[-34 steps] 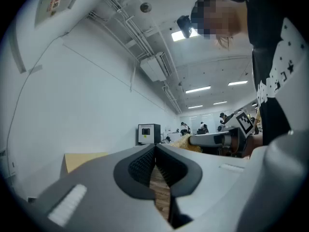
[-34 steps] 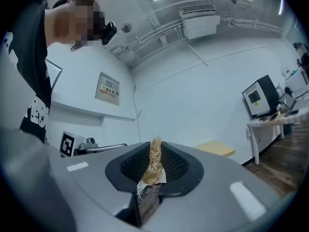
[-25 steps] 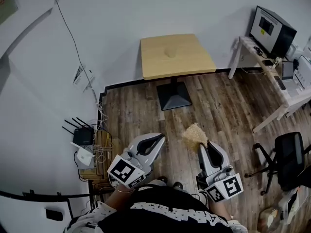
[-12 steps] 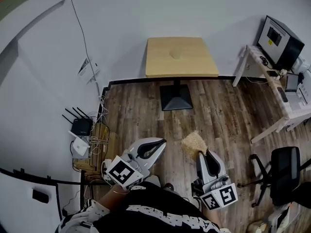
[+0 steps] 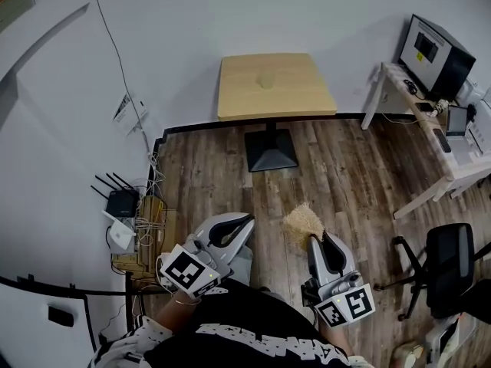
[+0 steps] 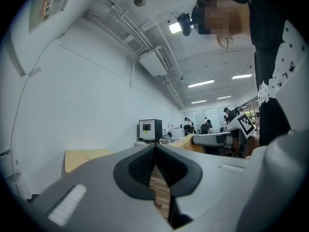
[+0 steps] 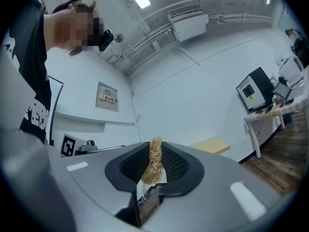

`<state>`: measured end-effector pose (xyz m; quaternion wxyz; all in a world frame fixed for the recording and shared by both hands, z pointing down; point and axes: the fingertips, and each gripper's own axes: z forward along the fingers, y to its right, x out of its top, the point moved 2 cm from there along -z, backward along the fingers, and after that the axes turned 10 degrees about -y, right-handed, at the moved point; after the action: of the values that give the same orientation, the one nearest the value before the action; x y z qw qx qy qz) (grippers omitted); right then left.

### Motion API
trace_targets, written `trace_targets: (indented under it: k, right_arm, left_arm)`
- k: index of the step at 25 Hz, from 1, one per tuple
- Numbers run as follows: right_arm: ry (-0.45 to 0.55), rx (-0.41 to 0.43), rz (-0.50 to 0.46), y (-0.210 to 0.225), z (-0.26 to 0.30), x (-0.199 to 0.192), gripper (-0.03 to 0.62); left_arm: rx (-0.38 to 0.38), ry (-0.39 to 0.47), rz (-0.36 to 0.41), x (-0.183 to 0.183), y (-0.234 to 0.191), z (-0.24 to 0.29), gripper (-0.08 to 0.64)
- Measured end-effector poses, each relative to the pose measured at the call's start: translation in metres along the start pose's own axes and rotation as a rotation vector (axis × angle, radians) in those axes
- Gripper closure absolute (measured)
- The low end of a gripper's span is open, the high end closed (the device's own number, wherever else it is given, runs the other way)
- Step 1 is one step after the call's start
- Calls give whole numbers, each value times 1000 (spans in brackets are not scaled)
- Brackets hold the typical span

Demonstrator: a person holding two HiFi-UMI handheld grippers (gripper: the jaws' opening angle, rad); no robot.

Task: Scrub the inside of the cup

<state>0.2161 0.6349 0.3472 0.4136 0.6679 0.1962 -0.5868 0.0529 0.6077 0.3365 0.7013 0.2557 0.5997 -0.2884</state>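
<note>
In the head view my left gripper (image 5: 244, 222) is shut and holds nothing; its pads meet in the left gripper view (image 6: 155, 150). My right gripper (image 5: 313, 240) is shut on a straw-coloured fibrous scrubber (image 5: 301, 221), whose tuft sticks up between the pads (image 7: 155, 159). Both grippers hang over the wood floor, close to the person's body. Far ahead stands a light wooden table (image 5: 295, 98) with a small pale, cup-like thing (image 5: 266, 80) on its top, too small to make out. The right gripper and the scrubber (image 6: 184, 142) also show in the left gripper view.
The table stands on a black base plate (image 5: 270, 150) on the floor. Routers and tangled cables (image 5: 123, 213) lie by the left wall. A white desk with a monitor (image 5: 431, 48) and an office chair (image 5: 449, 263) are at the right.
Both grippers have sunk a little and drawn slightly nearer the person's body. The head camera has swung about. The jaws and the grip on the scrubber look the same.
</note>
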Motion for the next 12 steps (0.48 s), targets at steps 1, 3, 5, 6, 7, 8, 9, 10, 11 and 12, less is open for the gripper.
trace_targets:
  k: [1, 3, 5, 6, 7, 8, 9, 10, 11, 12]
  right_arm:
    - [0, -7, 0, 4, 1, 1, 506]
    - [-4, -22, -3, 10, 5, 4, 505]
    - [-4, -32, -9, 14, 10, 7, 505]
    - [-3, -35, -13, 16, 13, 10, 505]
    - [-3, -38, -17, 17, 16, 12, 505]
    - [-3, -41, -22, 19, 20, 14, 505]
    - [-4, -43, -26, 21, 25, 16, 505]
    - [-6, -46, -30, 23, 29, 17, 505]
    - [-9, -49, -32, 24, 34, 17, 505]
    - [-11, -52, -35, 26, 39, 18, 505]
  left_arm:
    - [-4, -1, 1, 0, -1, 4, 557]
    - [-14, -4, 3, -1, -5, 10, 557]
    - [-19, 3, -4, 0, -13, 16, 557]
    - [-19, 9, -11, 1, -17, 19, 557]
    - [-21, 16, -17, 3, -22, 23, 557]
    - [-24, 22, -19, 4, -26, 27, 558]
    - [-27, 27, -19, 5, -31, 30, 557]
    - [-30, 29, -17, 6, -35, 33, 557]
    - [-34, 29, -16, 5, -39, 36, 557]
    - [-38, 25, -17, 3, -44, 39, 557]
